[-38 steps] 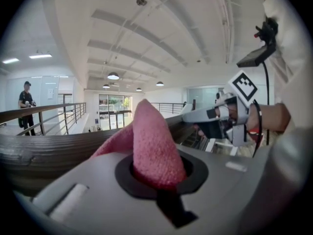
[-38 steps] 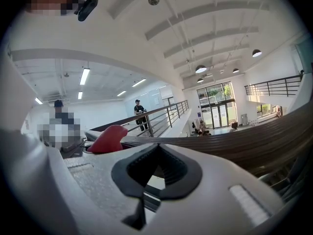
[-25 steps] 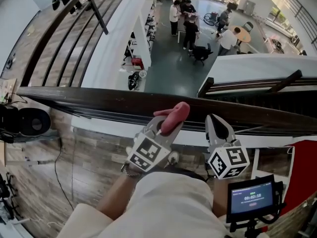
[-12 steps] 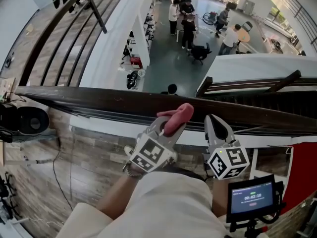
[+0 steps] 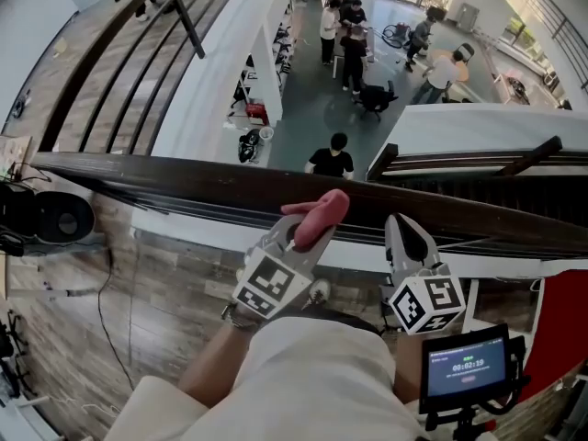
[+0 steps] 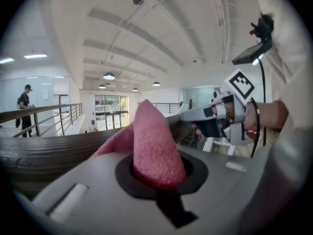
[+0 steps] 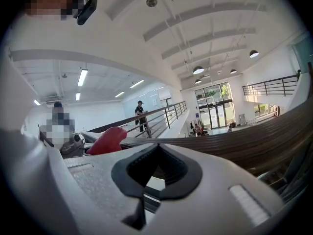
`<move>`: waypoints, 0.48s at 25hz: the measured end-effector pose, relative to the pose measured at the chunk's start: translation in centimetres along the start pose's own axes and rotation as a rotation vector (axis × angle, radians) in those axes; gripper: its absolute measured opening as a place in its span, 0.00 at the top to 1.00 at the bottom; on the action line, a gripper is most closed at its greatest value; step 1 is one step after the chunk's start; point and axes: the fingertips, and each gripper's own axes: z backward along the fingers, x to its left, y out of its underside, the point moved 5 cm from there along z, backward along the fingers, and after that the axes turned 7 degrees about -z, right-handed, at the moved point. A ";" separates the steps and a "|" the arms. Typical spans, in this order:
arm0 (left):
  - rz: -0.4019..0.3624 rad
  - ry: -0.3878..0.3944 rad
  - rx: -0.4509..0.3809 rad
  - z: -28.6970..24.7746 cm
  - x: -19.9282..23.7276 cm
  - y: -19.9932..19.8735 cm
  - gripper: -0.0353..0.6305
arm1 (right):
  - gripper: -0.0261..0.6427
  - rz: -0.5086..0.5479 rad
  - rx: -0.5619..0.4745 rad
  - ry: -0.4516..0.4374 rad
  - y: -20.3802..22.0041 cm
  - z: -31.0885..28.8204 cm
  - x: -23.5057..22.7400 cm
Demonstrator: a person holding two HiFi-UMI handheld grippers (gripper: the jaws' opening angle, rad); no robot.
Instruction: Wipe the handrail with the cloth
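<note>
As our left gripper (image 5: 306,231), fingers tight on the cloth (image 5: 320,211), slid toward nine o'clock, we keep wiping the handrail (image 5: 184,184); right gripper (image 5: 405,230) closed, empty.

Wood-plank floor (image 5: 175,278) fills the lower left of the frame. A thin black cable (image 5: 99,294) trails across it, below a round black device (image 5: 57,217) at the left edge.

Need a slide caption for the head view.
Left gripper holds pink cloth at the handrail; right gripper shut, empty, beside it.
</note>
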 end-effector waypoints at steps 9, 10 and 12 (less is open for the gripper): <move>0.035 -0.077 0.021 1.0 0.4 0.6 0.90 | 0.96 -0.011 -0.010 0.018 -0.4 1.4 -1.9; 0.041 -0.087 0.025 1.3 0.7 0.7 0.90 | 0.96 -0.015 -0.010 0.017 -0.5 1.5 -1.9; 0.053 -0.105 0.035 2.0 1.4 1.0 0.90 | 0.96 -0.022 -0.012 0.009 -0.7 1.4 -1.9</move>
